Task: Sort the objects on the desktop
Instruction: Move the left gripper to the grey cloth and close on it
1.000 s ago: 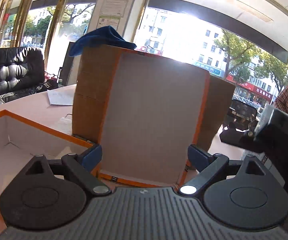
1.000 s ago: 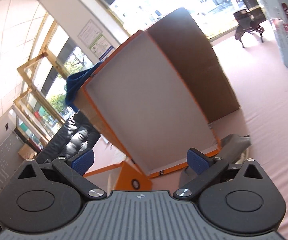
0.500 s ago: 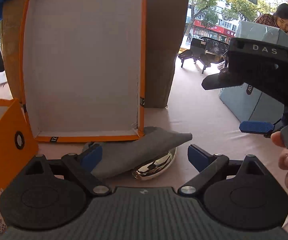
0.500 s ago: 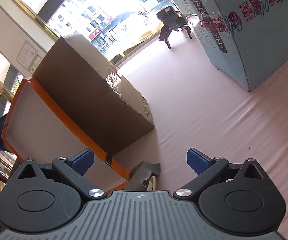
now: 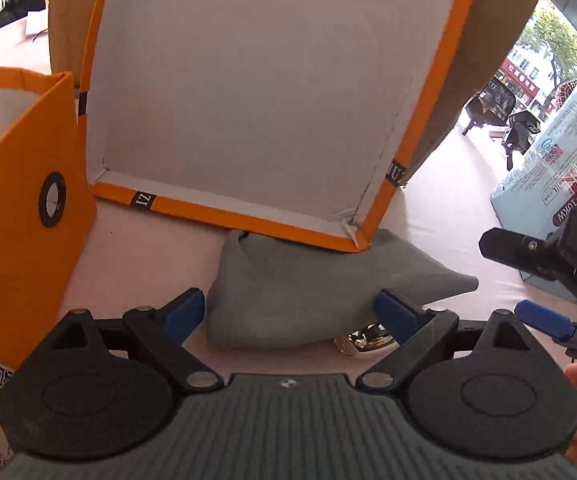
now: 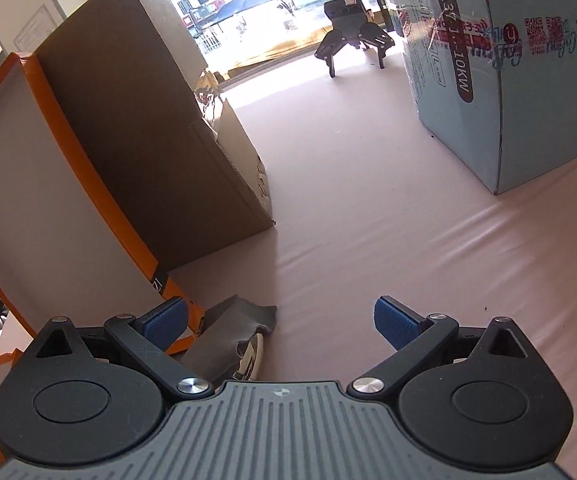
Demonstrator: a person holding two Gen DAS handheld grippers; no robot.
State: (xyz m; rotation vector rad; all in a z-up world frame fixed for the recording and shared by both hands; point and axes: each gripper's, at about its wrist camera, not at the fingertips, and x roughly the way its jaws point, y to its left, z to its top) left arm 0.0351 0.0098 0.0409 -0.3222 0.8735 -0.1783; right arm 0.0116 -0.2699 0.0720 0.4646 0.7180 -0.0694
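On a pink-covered desk, a grey cloth lies draped over a shiny metal object, its far edge tucked under an orange-rimmed box lid propped against a brown cardboard box. The left tongs hover spread wide just above the cloth, gripping nothing. The right tongs, also spread and empty, are just right of the cloth. A pale blue carton stands well apart to the right.

Black linkage, silver pivot screws, blue ribbed fingers, grey ridged body.
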